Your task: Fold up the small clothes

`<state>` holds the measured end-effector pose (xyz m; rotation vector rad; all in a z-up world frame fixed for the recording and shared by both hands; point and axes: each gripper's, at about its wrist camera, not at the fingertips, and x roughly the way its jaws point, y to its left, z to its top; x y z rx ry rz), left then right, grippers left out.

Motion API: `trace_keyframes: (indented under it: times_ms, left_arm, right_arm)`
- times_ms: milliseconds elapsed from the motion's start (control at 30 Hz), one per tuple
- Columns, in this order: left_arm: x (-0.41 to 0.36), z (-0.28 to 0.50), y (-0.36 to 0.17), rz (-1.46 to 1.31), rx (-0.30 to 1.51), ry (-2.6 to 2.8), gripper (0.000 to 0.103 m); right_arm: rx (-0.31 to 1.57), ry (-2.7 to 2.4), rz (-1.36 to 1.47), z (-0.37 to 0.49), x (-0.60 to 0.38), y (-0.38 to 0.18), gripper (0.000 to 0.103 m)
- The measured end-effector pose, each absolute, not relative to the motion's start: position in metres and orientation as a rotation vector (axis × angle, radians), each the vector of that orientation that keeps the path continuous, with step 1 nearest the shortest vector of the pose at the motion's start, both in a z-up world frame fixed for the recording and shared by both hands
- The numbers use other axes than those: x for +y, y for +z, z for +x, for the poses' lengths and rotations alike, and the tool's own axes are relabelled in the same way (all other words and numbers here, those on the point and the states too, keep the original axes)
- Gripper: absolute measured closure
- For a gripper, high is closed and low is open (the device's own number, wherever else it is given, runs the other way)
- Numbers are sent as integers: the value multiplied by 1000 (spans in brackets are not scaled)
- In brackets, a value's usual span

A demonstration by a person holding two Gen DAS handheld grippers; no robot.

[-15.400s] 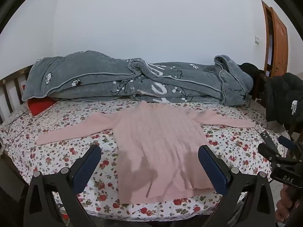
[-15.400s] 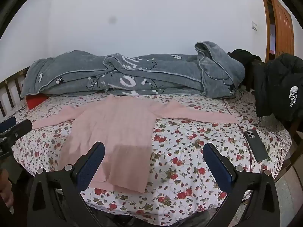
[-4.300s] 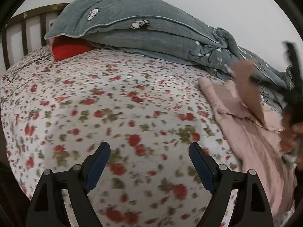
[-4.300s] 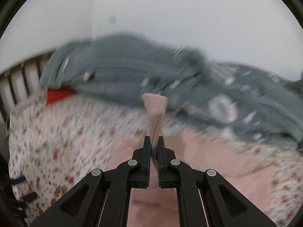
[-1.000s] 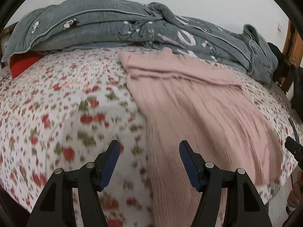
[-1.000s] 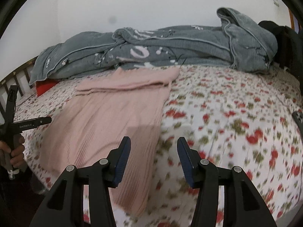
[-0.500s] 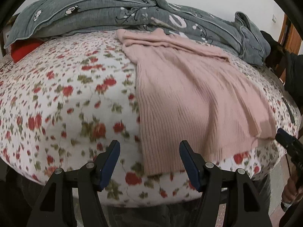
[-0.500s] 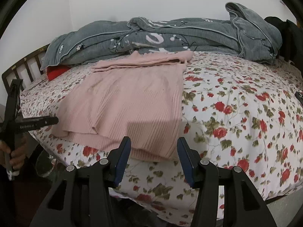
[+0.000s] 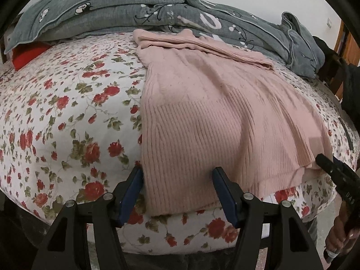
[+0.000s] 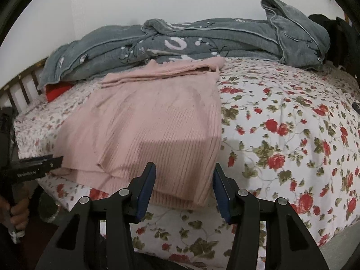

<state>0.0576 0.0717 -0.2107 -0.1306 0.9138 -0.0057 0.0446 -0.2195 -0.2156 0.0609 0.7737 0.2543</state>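
Pink sweater (image 9: pixel 216 121) lies mid-frame on floral bed (image 9: pixel 67 121), sleeves folded across top, hem at lower edge.

Your left gripper (image 9: pixel 177 193) and right gripper (image 10: pixel 183 185): jaws apart, closing, each straddling hem corner, pads not yet pressing.

Risk: you pinch top layer only, or catch sheet too; uneven lift skews fold.

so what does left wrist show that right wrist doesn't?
Left wrist only: the wooden door frame at the far right edge, and the hem's left corner between the closing left gripper.

Right wrist only: the slatted headboard, and the hem's right corner between the closing right gripper.

Both: pink sweater, grey blanket, floral sheet, red pillow.
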Motion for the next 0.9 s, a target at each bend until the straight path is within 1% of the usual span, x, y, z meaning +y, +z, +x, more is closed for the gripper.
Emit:
trace_keyframes:
  times_ms: [67,133,167,200,233,400,500,700,900]
  left_arm:
    - [72,57,-208,-128,904,1,58]
    - [72,56,-204,-130,895,-11,86]
    - [73,55,-202,-126,891,-12,90]
    - [75,55,-199,-130,886,-28,93]
    - [78,54,-196,-140,883,-50,95]
    - [107,43,-175,-212,816,-63,97]
    - [129,38,-169,-248,805,-49,97]
    - [140,41,-178,-309,835,-61,97]
    - [127,42,-189,-247,876,-75,96]
  right_arm:
    - [773,237,31,45,-215,-217,66]
    - [768,231,14,44,-213,-216,84]
    - [763,235,17,44,-215,-214,89]
    - [758,244,27,43,-217,-212,93]
    - [751,262,46,42,-220,-209,94]
    - [655,306,132,29,-244,-181,96]
    - [636,316,184,27,-260,-171,97]
    - [688,289,221,31,-275,-186,99]
    - [726,278,167,26,-267,-202,99]
